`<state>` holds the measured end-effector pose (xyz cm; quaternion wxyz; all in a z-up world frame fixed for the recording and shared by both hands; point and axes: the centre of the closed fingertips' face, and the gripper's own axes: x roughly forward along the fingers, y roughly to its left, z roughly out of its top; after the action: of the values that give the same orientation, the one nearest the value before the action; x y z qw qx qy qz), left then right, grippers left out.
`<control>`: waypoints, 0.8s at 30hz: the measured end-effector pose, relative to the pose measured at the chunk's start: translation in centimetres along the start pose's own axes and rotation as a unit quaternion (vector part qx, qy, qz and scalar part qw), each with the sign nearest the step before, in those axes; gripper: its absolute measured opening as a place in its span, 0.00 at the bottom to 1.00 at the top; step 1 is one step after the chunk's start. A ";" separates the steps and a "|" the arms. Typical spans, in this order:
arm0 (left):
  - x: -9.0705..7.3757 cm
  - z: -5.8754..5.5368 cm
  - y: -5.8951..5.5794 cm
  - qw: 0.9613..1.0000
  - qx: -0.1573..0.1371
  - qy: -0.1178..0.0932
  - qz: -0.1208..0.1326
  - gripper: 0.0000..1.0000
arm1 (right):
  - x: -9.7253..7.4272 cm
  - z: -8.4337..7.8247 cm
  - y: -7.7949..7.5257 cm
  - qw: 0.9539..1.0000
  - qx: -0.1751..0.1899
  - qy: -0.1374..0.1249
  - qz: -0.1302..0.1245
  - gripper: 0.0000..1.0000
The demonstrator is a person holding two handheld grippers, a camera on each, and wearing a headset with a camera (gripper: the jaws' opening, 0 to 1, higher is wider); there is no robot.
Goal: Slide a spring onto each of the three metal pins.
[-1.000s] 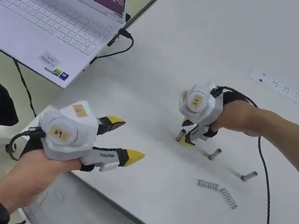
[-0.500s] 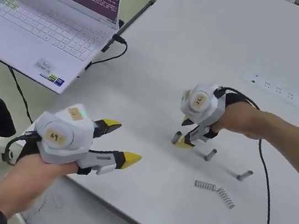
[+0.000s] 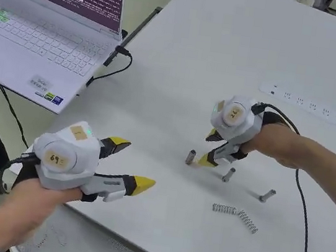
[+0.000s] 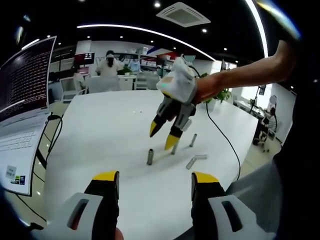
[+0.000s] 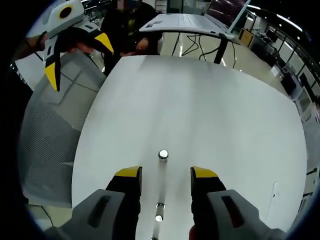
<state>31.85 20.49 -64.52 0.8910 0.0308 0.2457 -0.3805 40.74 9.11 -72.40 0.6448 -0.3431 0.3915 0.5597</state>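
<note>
Three short metal pins stand on the white table (image 3: 241,48). The left pin (image 3: 190,157) looks ribbed, as if a spring coils round it; it also shows from above (image 5: 163,154). The middle pin (image 3: 229,174) and the right pin (image 3: 266,194) look bare. Two springs (image 3: 224,208) (image 3: 247,221) lie loose in front of them. My right gripper (image 3: 207,149) hangs open just right of the left pin, holding nothing. My left gripper (image 3: 131,163) is open over the table's near edge, well left of the pins.
An open laptop (image 3: 37,32) sits at the far left with a black cable (image 3: 111,61) plugged in. A white power strip (image 3: 303,102) lies at the back right. The right gripper's cable (image 3: 300,207) trails past the right pin.
My right gripper's tips were at the left pin; now they have drawn back a little to the right, and the pin stands free. The head camera has shifted.
</note>
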 end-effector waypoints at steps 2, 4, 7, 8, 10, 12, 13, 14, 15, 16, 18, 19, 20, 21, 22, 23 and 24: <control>0.0 0.1 -0.1 1.000 0.001 0.000 -0.002 0.54 | -0.5 -0.3 -0.1 1.000 0.013 -0.008 -0.010 0.37; 0.1 0.2 -0.2 1.000 0.003 0.000 -0.004 0.54 | -0.9 -0.5 -0.2 0.999 0.022 -0.015 -0.017 0.37; 0.2 0.3 -0.5 1.000 0.005 0.000 -0.008 0.55 | -1.7 -0.8 -0.3 0.998 0.042 -0.029 -0.028 0.37; 0.2 0.3 -0.5 1.000 0.006 0.000 -0.010 0.56 | -1.9 -0.9 -0.2 0.998 0.045 -0.032 -0.030 0.37; 0.3 0.3 -0.7 1.000 0.007 0.002 -0.012 0.57 | -2.2 -1.4 -0.1 0.997 0.053 -0.035 -0.034 0.37; 0.3 0.3 -0.8 1.000 0.008 0.003 -0.013 0.57 | -2.6 -1.9 0.0 0.997 0.055 -0.032 -0.040 0.38; 0.3 0.3 -0.9 1.000 0.009 0.003 -0.014 0.58 | -2.9 -2.1 -0.1 0.997 0.059 -0.035 -0.045 0.37; 0.3 0.4 -1.0 1.000 0.009 0.002 -0.015 0.58 | -3.0 -2.1 -0.1 0.996 0.062 -0.036 -0.046 0.37; 0.2 0.4 -1.0 1.000 0.010 0.002 -0.015 0.59 | -3.3 -2.3 -0.1 0.995 0.069 -0.041 -0.051 0.37; 0.2 0.4 -1.1 1.000 0.011 0.003 -0.016 0.59 | -3.5 -2.4 -0.1 0.995 0.072 -0.044 -0.055 0.37; 0.2 0.4 -1.2 1.000 0.013 0.004 -0.017 0.60 | -4.0 -2.7 -0.3 0.993 0.083 -0.051 -0.063 0.37; 0.1 0.4 -1.3 1.000 0.013 0.004 -0.018 0.60 | -4.2 -2.7 -0.2 0.992 0.087 -0.055 -0.067 0.38; 0.1 0.4 -1.3 1.000 0.014 0.004 -0.018 0.61 | -4.4 -2.7 -0.2 0.992 0.091 -0.060 -0.070 0.38; 0.1 0.4 -1.3 1.000 0.015 0.005 -0.018 0.61 | -4.6 -2.8 -0.2 0.990 0.096 -0.064 -0.075 0.38; 0.0 0.4 -1.3 1.000 0.015 0.005 -0.018 0.61 | -4.9 -2.9 -0.2 0.989 0.103 -0.070 -0.079 0.38; 0.0 0.3 -1.3 1.000 0.015 0.006 -0.019 0.62 | -5.1 -3.0 -0.2 0.988 0.108 -0.074 -0.081 0.38; 0.0 0.3 -1.3 1.000 0.016 0.007 -0.020 0.62 | -5.4 -3.1 -0.1 0.987 0.112 -0.079 -0.086 0.38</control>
<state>31.07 19.47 -64.13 0.8810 0.0431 0.2465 -0.4016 40.15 3.93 -69.04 0.7535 -0.2559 0.3688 0.4804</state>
